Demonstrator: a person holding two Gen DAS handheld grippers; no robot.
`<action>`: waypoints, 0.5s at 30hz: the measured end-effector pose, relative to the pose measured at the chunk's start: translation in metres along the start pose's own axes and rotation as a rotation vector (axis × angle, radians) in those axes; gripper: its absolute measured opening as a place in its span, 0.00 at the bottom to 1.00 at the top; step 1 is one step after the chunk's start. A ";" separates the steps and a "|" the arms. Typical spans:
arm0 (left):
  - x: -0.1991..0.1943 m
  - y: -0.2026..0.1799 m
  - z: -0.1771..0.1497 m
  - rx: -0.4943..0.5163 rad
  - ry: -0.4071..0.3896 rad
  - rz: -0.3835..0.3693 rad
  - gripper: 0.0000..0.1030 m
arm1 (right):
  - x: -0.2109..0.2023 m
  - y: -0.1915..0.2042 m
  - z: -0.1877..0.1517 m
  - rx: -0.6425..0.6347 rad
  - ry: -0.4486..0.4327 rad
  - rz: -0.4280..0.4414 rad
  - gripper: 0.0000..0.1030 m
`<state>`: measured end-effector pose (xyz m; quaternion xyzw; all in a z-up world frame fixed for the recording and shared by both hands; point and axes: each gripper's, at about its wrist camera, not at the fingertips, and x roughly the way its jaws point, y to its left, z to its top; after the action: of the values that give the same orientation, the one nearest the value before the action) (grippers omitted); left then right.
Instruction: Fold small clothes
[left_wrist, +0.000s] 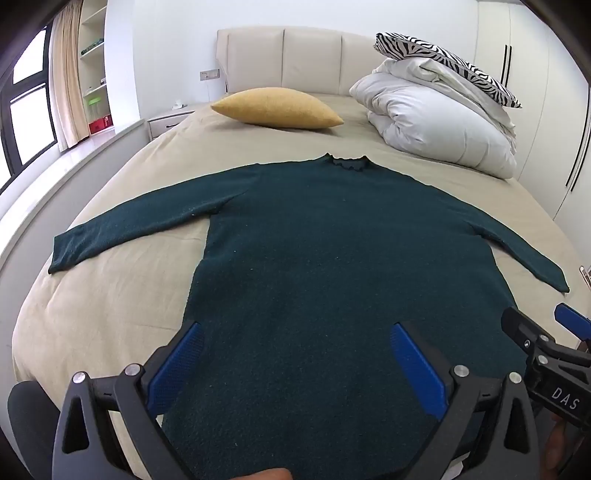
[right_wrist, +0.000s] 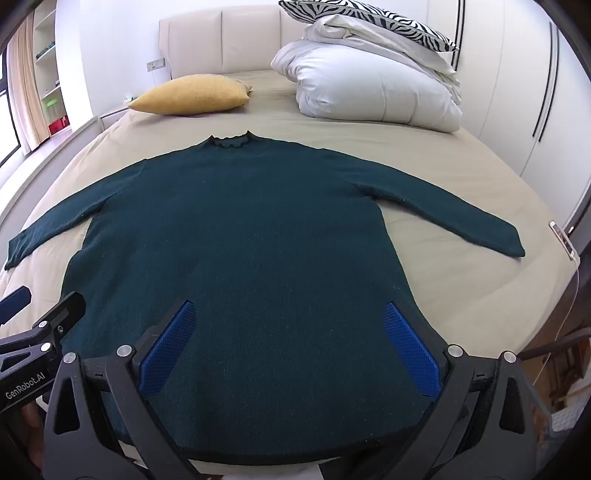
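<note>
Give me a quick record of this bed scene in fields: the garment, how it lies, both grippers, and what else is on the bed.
garment: dark green sweater
lay: spread flat on the bed, sleeves out to both sides, collar toward the headboard
fold: none yet
left gripper: open, over the hem, holding nothing
right gripper: open, over the hem, holding nothing
far end of bed: yellow pillow, white duvet with a zebra-print pillow on top
</note>
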<state>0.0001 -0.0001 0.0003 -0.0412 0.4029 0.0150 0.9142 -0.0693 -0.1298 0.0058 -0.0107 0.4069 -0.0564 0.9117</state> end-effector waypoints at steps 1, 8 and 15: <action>0.000 0.000 0.000 0.003 -0.001 -0.001 1.00 | 0.000 0.000 0.000 0.000 0.002 0.000 1.00; 0.002 0.000 -0.001 0.011 -0.006 0.015 1.00 | 0.001 -0.003 0.000 0.000 0.000 -0.002 1.00; 0.001 -0.002 0.000 0.009 -0.003 0.012 1.00 | 0.003 -0.001 -0.002 -0.005 0.003 -0.002 1.00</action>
<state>0.0011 -0.0020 -0.0008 -0.0345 0.4017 0.0189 0.9149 -0.0692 -0.1308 0.0025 -0.0131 0.4086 -0.0564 0.9109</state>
